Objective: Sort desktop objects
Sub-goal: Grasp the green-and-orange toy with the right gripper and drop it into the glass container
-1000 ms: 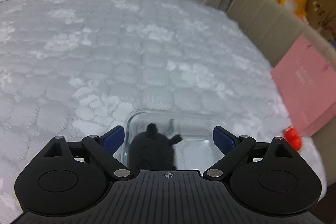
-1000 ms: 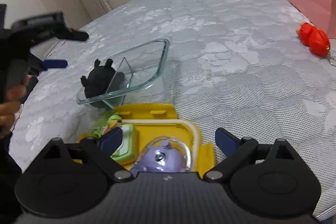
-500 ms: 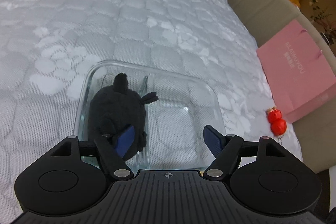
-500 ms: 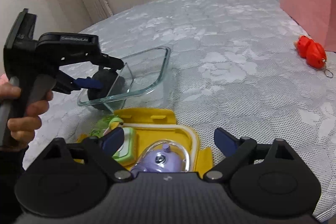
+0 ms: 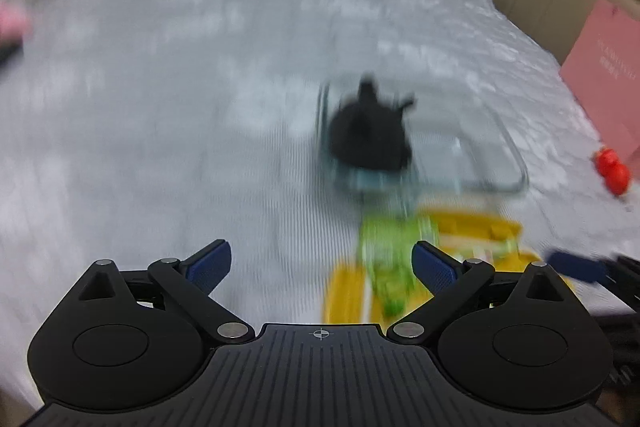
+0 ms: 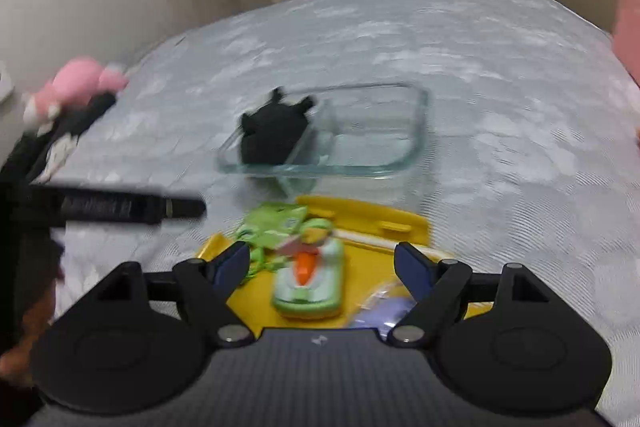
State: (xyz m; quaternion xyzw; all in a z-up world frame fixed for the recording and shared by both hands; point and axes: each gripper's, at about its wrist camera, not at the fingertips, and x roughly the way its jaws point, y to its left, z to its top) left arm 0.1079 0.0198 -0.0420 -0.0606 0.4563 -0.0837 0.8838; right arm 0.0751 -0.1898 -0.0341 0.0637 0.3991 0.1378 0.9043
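Note:
A black plush toy (image 6: 274, 135) lies in the left compartment of a clear glass dish (image 6: 400, 163); both also show blurred in the left wrist view, toy (image 5: 370, 135) and dish (image 5: 492, 155). In front of the dish is a yellow lid (image 6: 368, 219) with a green toy (image 6: 310, 279) and a purple item (image 6: 384, 311) on it. My left gripper (image 5: 322, 263) is open and empty, pulled back left of the lid (image 5: 472, 227). My right gripper (image 6: 322, 265) is open and empty above the yellow lid.
All lies on a grey patterned bedspread (image 6: 500, 75). A red toy (image 5: 610, 167) lies by a pink bag (image 5: 604, 75) at the right. A pink plush (image 6: 76, 83) and a dark item lie at the left edge. The left gripper's arm (image 6: 120, 207) reaches in from the left.
My left gripper has drawn back from over the dish, leaving the black plush inside, and is moving fast. My right gripper has shifted left over the yellow lid.

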